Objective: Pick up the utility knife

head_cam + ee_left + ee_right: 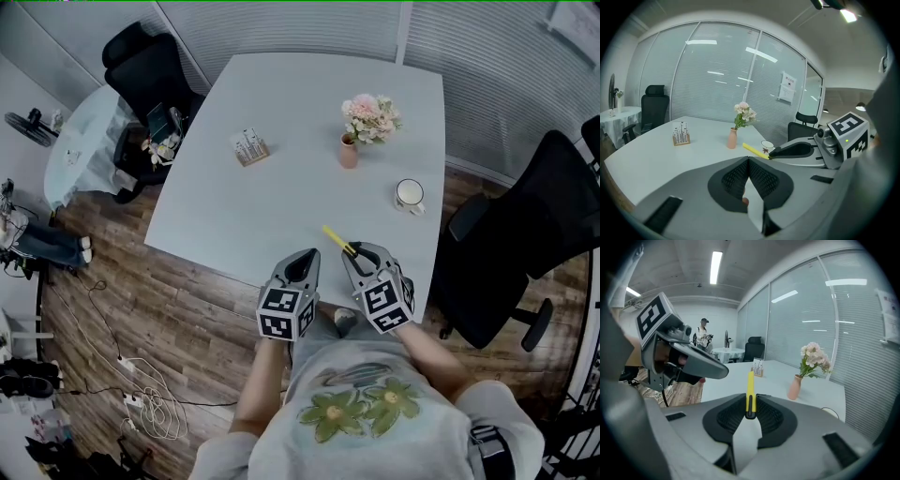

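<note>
Above the near edge of the pale grey table (272, 197), the right gripper (361, 250) grips a slim yellow utility knife (336, 238). The left gripper (307, 255) hangs just beside it. A white mug (410, 195) stands by the right edge.

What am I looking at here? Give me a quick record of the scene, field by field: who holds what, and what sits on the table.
right gripper: shut on the yellow utility knife, which sticks out ahead of its jaws
left gripper: shut, nothing in it, level beside the right one
table: white; the person stands at its near edge
on the table: pink vase of flowers, mug, small wooden stand
nearby: black office chair
task: knife is picked up
</note>
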